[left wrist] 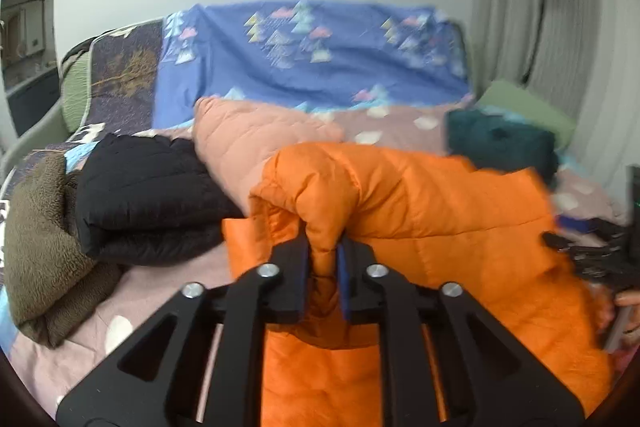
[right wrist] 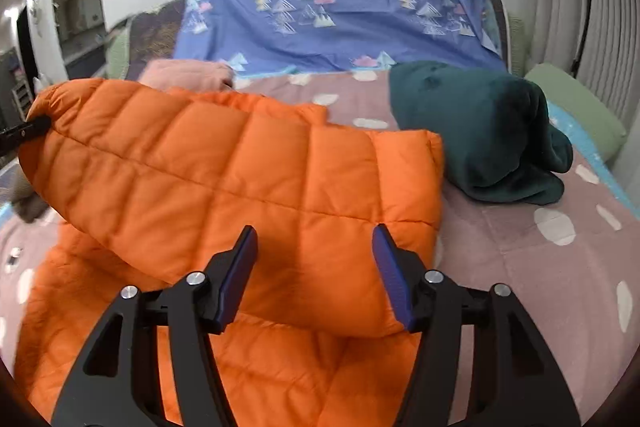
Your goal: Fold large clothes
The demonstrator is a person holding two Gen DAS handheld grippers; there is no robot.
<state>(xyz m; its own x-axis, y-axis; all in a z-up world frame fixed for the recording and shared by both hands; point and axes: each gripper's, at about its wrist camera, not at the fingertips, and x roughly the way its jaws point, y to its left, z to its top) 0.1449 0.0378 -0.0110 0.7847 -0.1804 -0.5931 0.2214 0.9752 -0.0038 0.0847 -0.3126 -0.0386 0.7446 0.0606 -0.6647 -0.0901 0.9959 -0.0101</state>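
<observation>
An orange quilted puffer jacket lies on the bed, one part doubled over the rest. My left gripper is shut on a raised fold of the orange jacket and holds it above the bed. In the right wrist view the jacket fills the left and middle. My right gripper is open just above the jacket's folded edge, holding nothing. The left gripper's tip shows at the far left edge of the right wrist view, pinching the jacket's corner.
A folded black jacket, an olive fleece and a pink quilted jacket lie to the left. A folded dark green garment lies to the right. The bed has a pink spotted cover, and a blue sheet covers its back.
</observation>
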